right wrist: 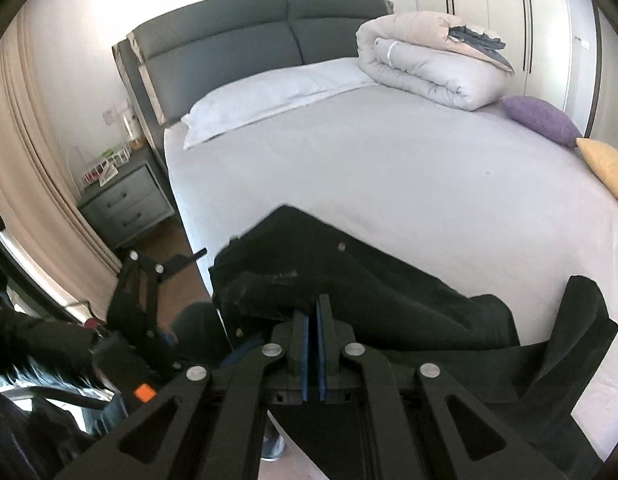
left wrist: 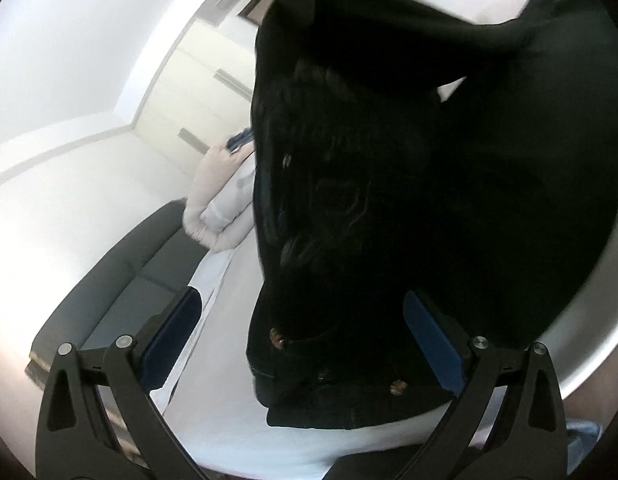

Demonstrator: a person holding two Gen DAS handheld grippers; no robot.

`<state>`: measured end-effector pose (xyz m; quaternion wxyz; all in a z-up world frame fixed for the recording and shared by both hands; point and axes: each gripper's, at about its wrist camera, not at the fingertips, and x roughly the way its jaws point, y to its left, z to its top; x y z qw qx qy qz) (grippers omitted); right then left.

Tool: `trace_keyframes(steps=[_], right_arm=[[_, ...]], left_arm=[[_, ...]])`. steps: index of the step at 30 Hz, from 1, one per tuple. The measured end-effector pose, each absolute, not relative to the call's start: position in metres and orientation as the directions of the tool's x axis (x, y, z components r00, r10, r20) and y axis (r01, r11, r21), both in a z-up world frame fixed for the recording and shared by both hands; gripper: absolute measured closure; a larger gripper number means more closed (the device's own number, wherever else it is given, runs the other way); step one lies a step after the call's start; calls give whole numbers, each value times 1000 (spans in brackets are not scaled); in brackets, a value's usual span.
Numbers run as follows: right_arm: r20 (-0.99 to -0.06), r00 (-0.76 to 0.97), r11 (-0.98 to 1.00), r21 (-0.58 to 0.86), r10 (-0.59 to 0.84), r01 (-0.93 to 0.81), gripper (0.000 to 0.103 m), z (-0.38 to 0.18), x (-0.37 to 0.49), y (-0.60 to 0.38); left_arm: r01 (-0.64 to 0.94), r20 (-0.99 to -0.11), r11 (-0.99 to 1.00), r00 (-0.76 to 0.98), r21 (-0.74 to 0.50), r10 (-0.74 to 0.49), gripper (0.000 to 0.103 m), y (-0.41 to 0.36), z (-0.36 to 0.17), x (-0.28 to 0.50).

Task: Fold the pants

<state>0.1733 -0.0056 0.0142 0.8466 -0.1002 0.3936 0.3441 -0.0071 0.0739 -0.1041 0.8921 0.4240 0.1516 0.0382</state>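
Black pants [right wrist: 389, 292] lie at the near edge of the bed [right wrist: 389, 168], one leg end folded up at the right. My right gripper [right wrist: 314, 312] is shut on the pants fabric near the waist and lifts it. In the left wrist view the pants [left wrist: 389, 200] hang in front of the camera, with the buttoned waistband [left wrist: 349, 392] resting on the sheet. My left gripper [left wrist: 301, 320] is open, its blue pads either side of the waistband and apart from it. The left gripper also shows in the right wrist view [right wrist: 137, 300], left of the pants.
A rolled duvet [right wrist: 429, 68] and a white pillow [right wrist: 269, 96] lie near the grey headboard [right wrist: 249, 36]. Purple cushion [right wrist: 541, 120] and yellow cushion [right wrist: 609, 168] sit at the bed's right edge. A nightstand [right wrist: 125, 200] stands on the left. Wardrobes [right wrist: 509, 8] stand behind.
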Motion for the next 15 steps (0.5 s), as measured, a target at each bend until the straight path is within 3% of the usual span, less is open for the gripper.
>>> trace_keyframes(steps=[2, 3, 4, 11, 15], right_arm=[[-738, 460, 745, 86, 494, -662, 99, 15, 173, -5], [-741, 460, 745, 82, 489, -662, 99, 14, 172, -6], [-745, 461, 747, 74, 482, -661, 99, 12, 172, -5], [-782, 523, 694, -168, 339, -700, 99, -17, 154, 10], [-789, 553, 655, -271, 269, -705, 99, -42, 141, 15]], left_arm=[[45, -250, 667, 944, 744, 215, 1, 80, -102, 5], [53, -269, 686, 940, 725, 212, 6, 85, -100, 9], [65, -292, 705, 934, 706, 207, 20, 91, -99, 13], [127, -369, 706, 907, 697, 201, 69, 133, -104, 38], [146, -392, 723, 902, 675, 183, 77, 159, -97, 49]])
